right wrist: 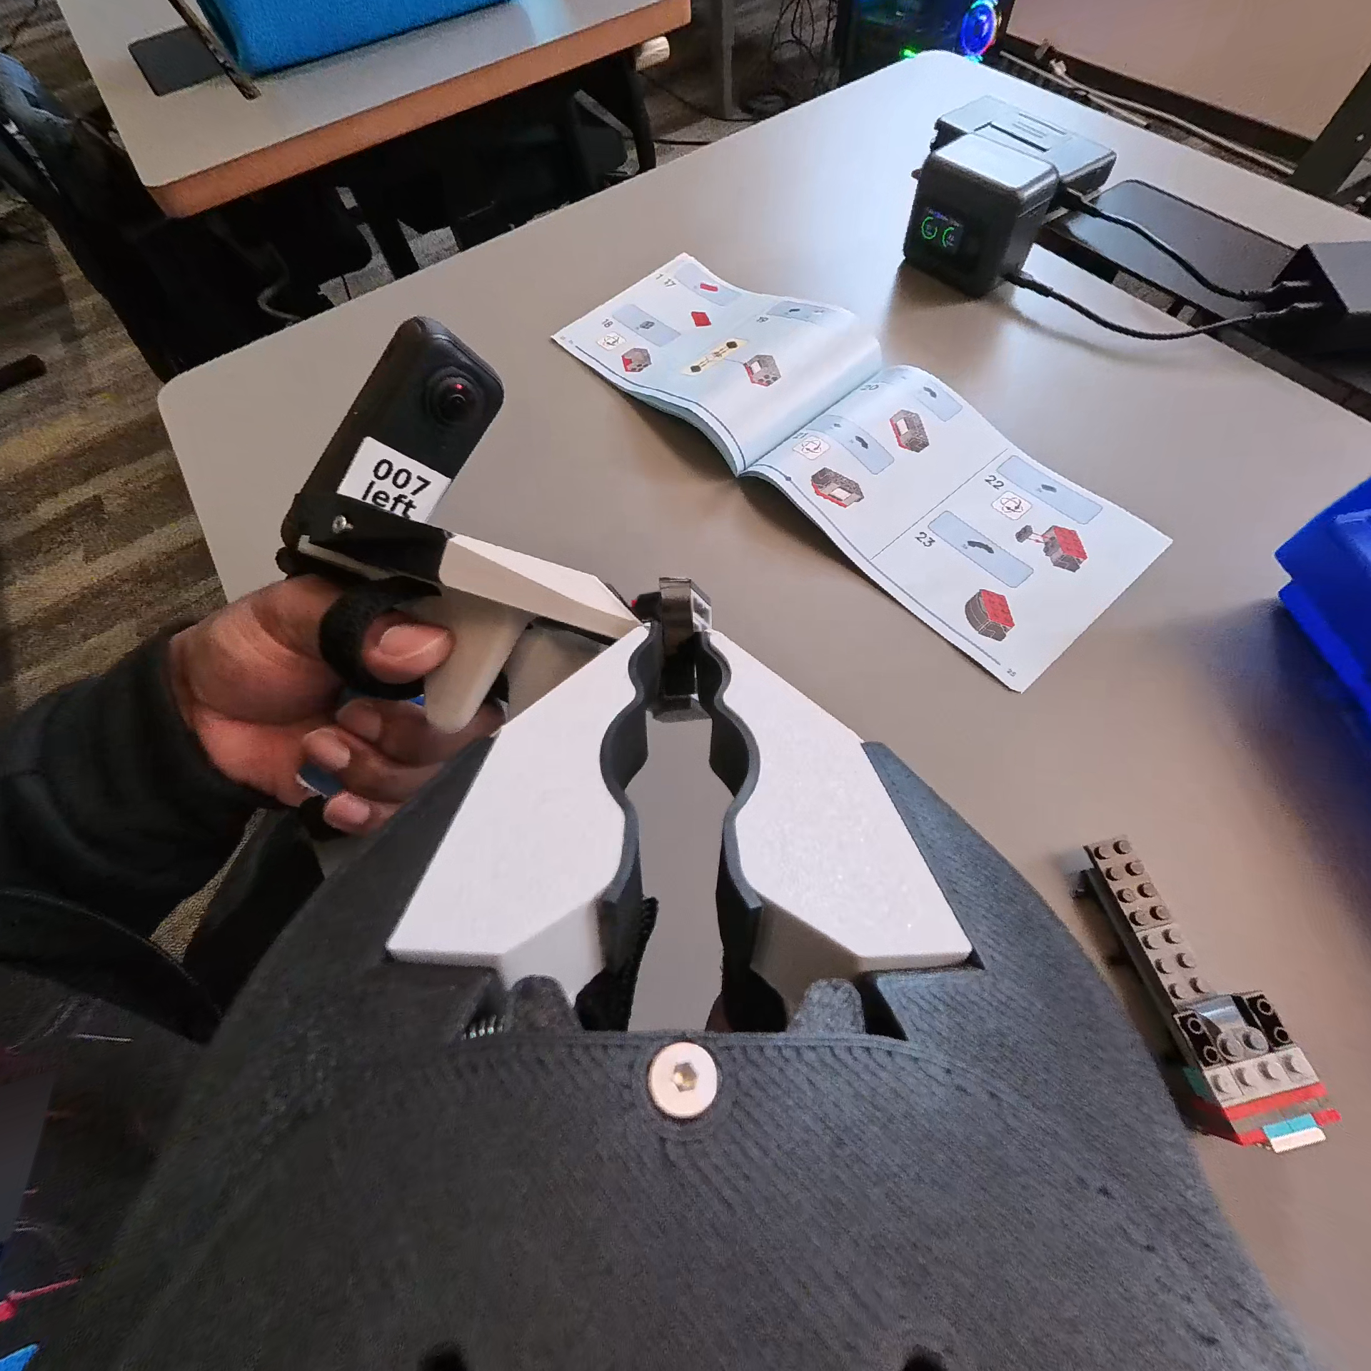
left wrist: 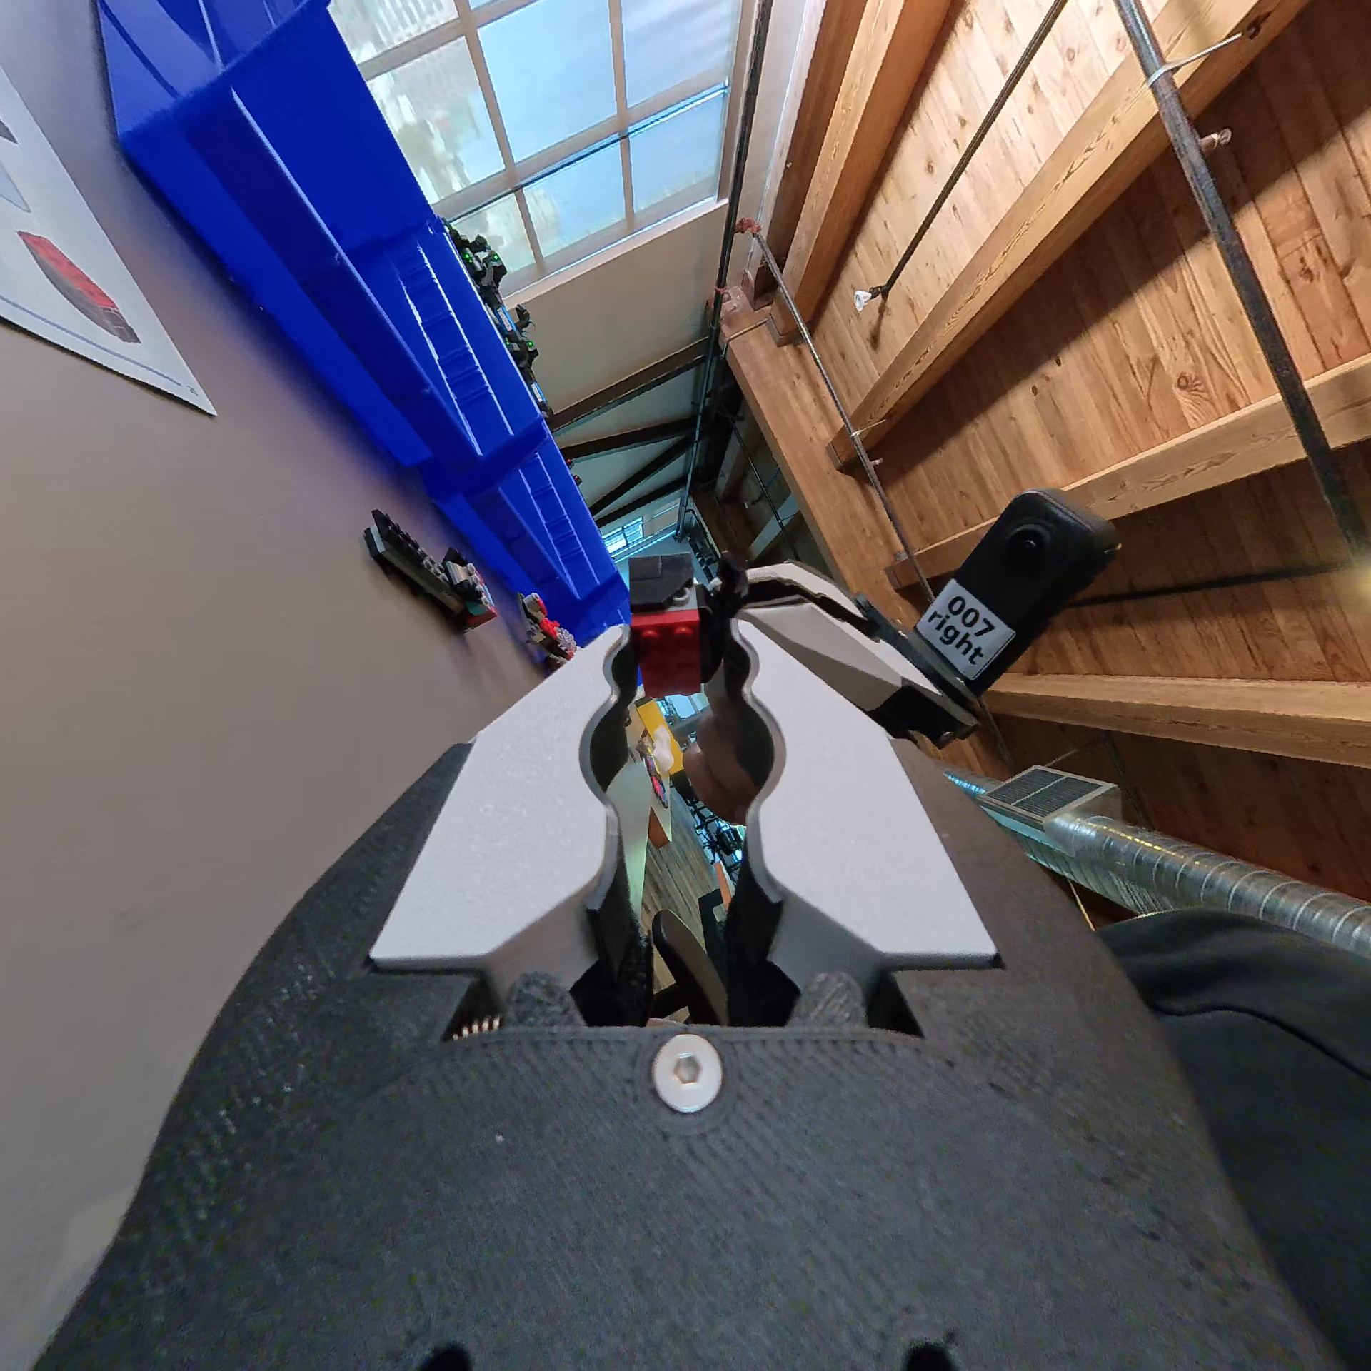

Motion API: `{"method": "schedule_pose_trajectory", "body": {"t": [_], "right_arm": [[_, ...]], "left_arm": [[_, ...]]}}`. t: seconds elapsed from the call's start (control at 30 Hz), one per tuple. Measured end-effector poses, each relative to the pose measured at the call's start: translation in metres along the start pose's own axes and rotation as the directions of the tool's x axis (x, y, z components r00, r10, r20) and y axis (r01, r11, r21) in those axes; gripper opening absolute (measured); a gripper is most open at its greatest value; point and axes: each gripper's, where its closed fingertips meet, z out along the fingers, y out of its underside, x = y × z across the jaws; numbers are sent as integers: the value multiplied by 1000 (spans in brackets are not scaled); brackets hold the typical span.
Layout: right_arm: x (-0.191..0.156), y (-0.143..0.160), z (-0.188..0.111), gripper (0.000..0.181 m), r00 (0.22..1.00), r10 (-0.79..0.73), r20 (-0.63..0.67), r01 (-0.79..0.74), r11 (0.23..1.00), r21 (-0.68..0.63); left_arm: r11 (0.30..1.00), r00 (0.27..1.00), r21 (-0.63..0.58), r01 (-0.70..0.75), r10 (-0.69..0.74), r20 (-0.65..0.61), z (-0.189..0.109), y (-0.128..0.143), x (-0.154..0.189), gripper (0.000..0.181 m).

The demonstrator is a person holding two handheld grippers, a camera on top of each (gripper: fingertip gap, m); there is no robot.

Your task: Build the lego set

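Note:
My left gripper (left wrist: 674, 644) is shut on a small red and black brick block (left wrist: 665, 656) and holds it in the air above the table. My right gripper (right wrist: 679, 639) is shut on a thin black piece (right wrist: 676, 671), held edge-on against that block. The right gripper's tips (left wrist: 723, 593) meet the block from the right in the left wrist view. In the right wrist view the left gripper (right wrist: 627, 619) comes in from the left, held by a hand (right wrist: 297, 690); the block is mostly hidden behind the black piece.
An open instruction booklet (right wrist: 853, 460) lies on the grey table (right wrist: 519, 386). A long dark brick build (right wrist: 1202, 994) with a red and teal end lies at the right. Blue bins (right wrist: 1335, 593) stand at the right edge. A charger block with cables (right wrist: 979, 215) sits at the far side.

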Motion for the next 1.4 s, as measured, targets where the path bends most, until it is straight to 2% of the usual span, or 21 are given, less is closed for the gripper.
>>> {"method": "schedule_pose_trajectory", "body": {"t": [0.37,0.73,0.97,1.4], "right_arm": [[-1,0,1,10,997,70,41,-71,997,10],[-2,-6,0,12,979,175,107,-181,982,47],[-2,-12,-1,23,965,216,145,-228,971,68],[0,-4,-7,34,932,277,233,-291,956,26]], "left_arm": [[1000,1000,7,22,-21,-23,0,-1,2,22],[988,982,24,150,-146,-120,0,-2,8,22],[985,975,22,174,-169,-142,2,-2,10,22],[997,988,-17,79,-81,-129,3,4,16,22]]}}
